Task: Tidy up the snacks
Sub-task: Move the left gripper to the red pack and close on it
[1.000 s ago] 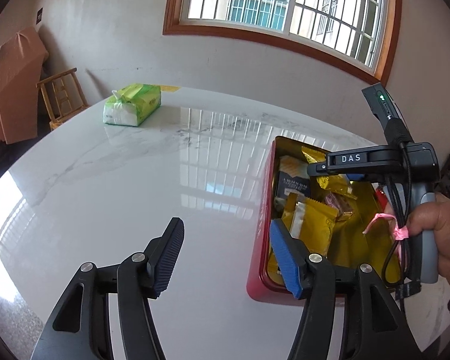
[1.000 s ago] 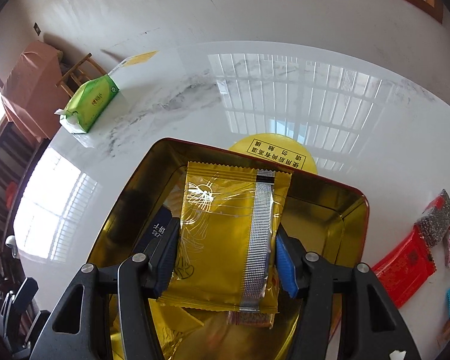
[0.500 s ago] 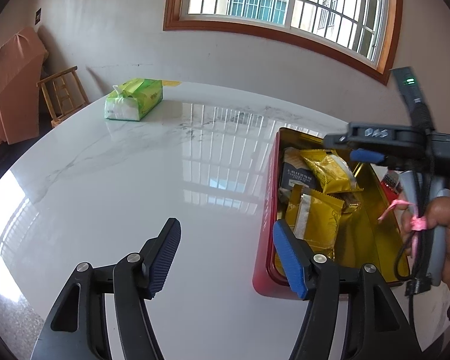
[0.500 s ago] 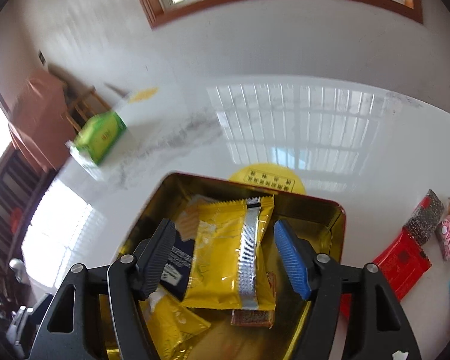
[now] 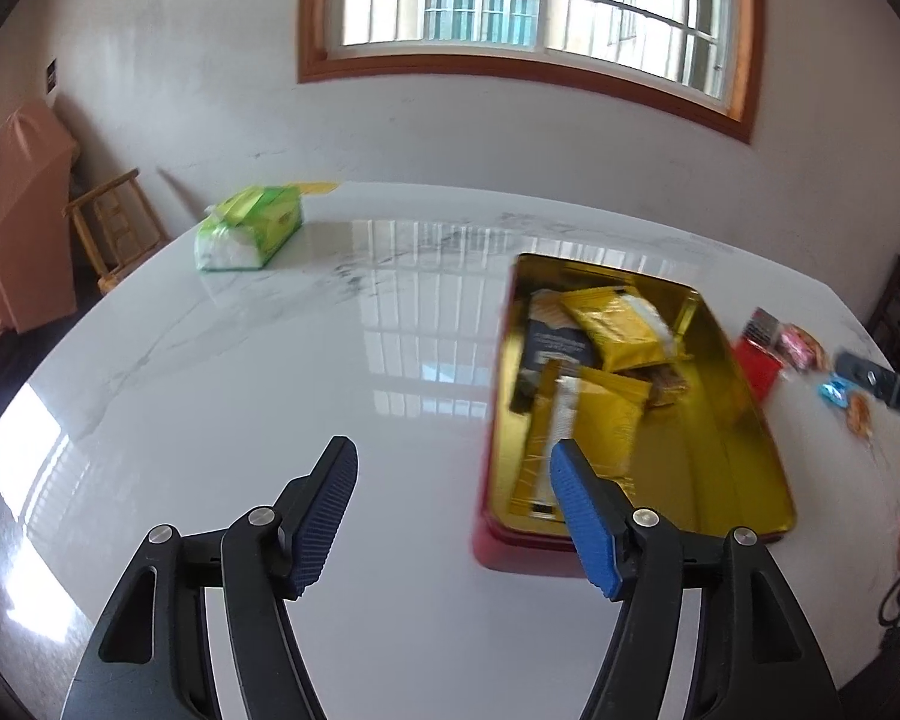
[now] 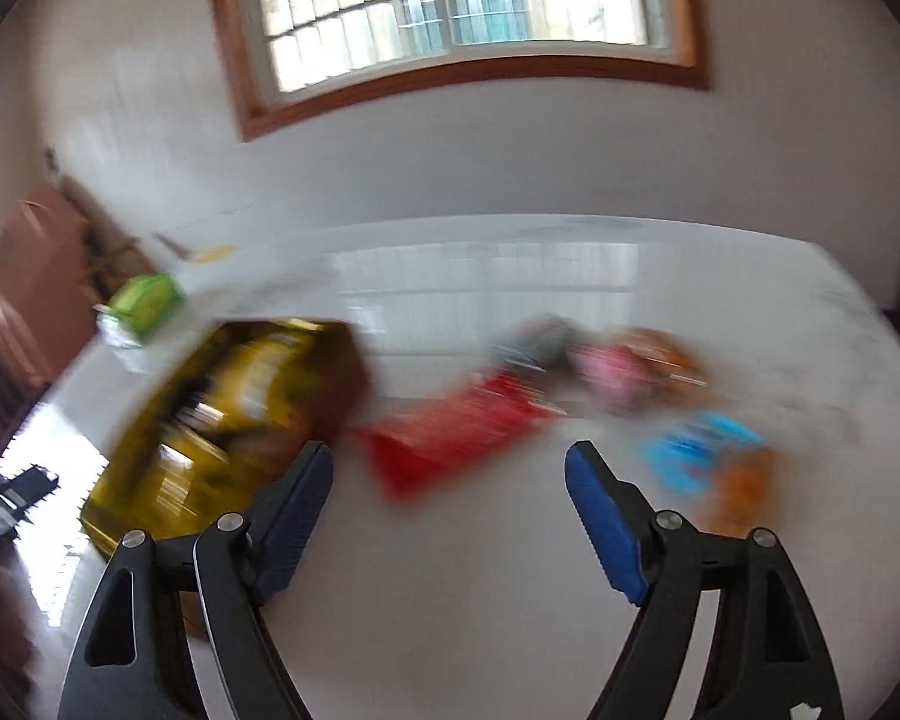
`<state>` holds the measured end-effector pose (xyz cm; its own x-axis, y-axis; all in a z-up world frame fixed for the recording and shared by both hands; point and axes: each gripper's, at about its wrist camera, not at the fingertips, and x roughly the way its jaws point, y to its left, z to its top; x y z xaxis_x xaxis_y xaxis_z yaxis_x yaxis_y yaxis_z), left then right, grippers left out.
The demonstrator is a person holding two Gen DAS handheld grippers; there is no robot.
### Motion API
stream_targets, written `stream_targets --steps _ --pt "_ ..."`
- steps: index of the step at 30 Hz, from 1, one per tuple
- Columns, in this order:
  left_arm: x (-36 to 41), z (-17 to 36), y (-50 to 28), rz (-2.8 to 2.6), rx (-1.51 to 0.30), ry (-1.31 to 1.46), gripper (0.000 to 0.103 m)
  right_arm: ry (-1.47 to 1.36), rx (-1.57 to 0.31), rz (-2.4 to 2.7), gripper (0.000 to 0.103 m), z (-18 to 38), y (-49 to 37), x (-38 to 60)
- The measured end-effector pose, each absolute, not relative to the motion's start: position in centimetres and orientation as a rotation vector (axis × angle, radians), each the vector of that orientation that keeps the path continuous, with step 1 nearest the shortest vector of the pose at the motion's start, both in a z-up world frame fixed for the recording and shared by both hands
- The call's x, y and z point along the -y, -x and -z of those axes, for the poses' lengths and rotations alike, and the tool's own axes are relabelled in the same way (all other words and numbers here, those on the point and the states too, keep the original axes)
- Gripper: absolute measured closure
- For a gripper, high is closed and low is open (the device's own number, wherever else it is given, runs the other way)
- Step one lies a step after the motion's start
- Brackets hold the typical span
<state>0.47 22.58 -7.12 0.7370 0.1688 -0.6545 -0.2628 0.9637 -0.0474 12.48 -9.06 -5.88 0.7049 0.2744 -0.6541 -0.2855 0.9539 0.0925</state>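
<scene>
A red tin with a gold inside [image 5: 744, 420] sits on the white marble table and holds several yellow snack packets [image 5: 615, 327] and a dark one. My left gripper [image 5: 453, 468] hangs over bare table just left of the tin, jaws opening, nothing between them. In the blurred right wrist view my right gripper [image 6: 450, 474] is over bare table right of the tin [image 6: 222, 414], jaws opening and empty. Ahead of it lie a red packet [image 6: 450, 438], a pink packet [image 6: 615, 369], a blue one [image 6: 696, 450] and an orange one [image 6: 741, 489].
A green tissue pack [image 5: 249, 228] lies at the far left of the table [image 5: 270, 372]. A wooden chair [image 5: 111, 222] and a covered piece of furniture stand beyond that edge. The wall with a window is behind.
My right gripper let go of the yellow packet, which now lies in the tin, opened wider and swung right toward the loose snacks. My left gripper opened slightly and shifted a little.
</scene>
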Motion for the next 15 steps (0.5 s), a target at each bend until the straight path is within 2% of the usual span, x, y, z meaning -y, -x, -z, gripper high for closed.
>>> stream_targets --steps 9,15 --pt "-15.4 4.9 -1.4 -0.070 -0.711 -0.026 0.035 0.004 -0.762 -0.024 0.026 9.1 -10.9 22.9" --pt "-9.8 3.3 -3.6 0.101 -0.737 -0.125 0.034 -0.068 -0.792 0.068 0.025 10.6 -11.0 27.7"
